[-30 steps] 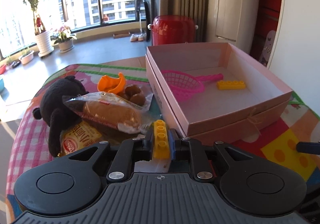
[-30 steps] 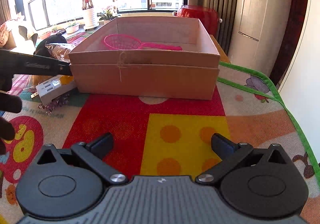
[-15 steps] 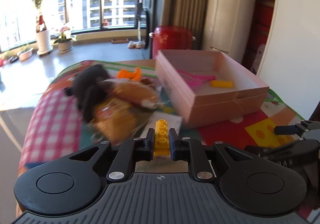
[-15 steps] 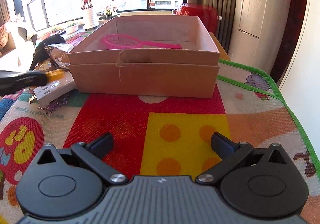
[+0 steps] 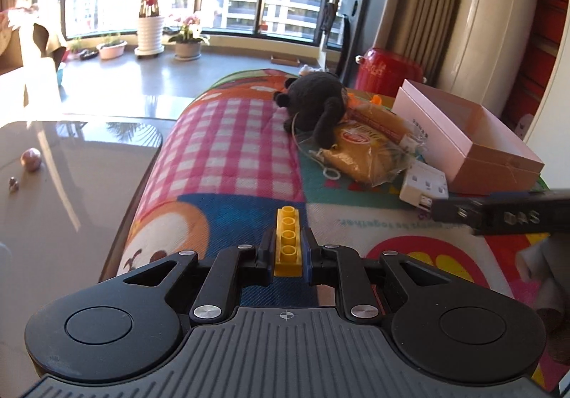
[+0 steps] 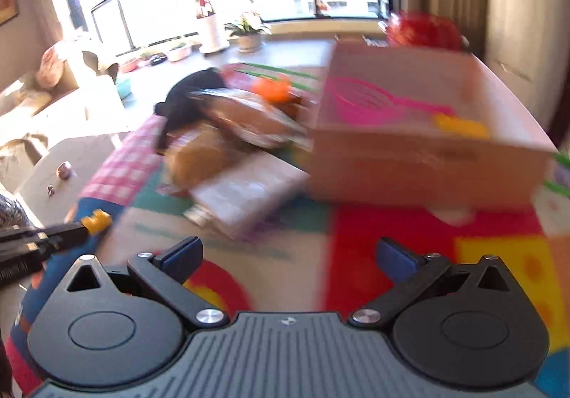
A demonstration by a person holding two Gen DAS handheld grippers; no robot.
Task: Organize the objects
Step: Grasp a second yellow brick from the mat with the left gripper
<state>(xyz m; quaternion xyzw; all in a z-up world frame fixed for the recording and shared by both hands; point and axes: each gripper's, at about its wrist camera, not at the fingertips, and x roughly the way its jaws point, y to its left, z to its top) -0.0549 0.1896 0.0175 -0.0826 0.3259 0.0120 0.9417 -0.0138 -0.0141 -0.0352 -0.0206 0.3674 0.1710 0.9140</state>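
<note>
My left gripper (image 5: 288,248) is shut on a yellow toy brick (image 5: 287,241) and holds it above the near left of the colourful play mat (image 5: 228,148). That brick also shows at the left of the blurred right wrist view (image 6: 95,220). The pink open box (image 5: 470,138) stands at the right; in the right wrist view the box (image 6: 420,163) holds a pink scoop net (image 6: 370,100) and another yellow brick (image 6: 459,125). My right gripper (image 6: 289,255) is open and empty above the mat; its finger crosses the left wrist view (image 5: 506,214).
A black plush toy (image 5: 317,102), wrapped bread packs (image 5: 370,152), a white power adapter (image 5: 424,184) and an orange toy (image 6: 272,90) lie left of the box. A glossy table (image 5: 53,184) with small items is at the left. A red pot (image 5: 388,70) stands behind.
My left gripper, still holding the yellow brick, has pulled back and swung left away from the box. My right gripper has risen and turned left toward the pile; its view is now blurred.
</note>
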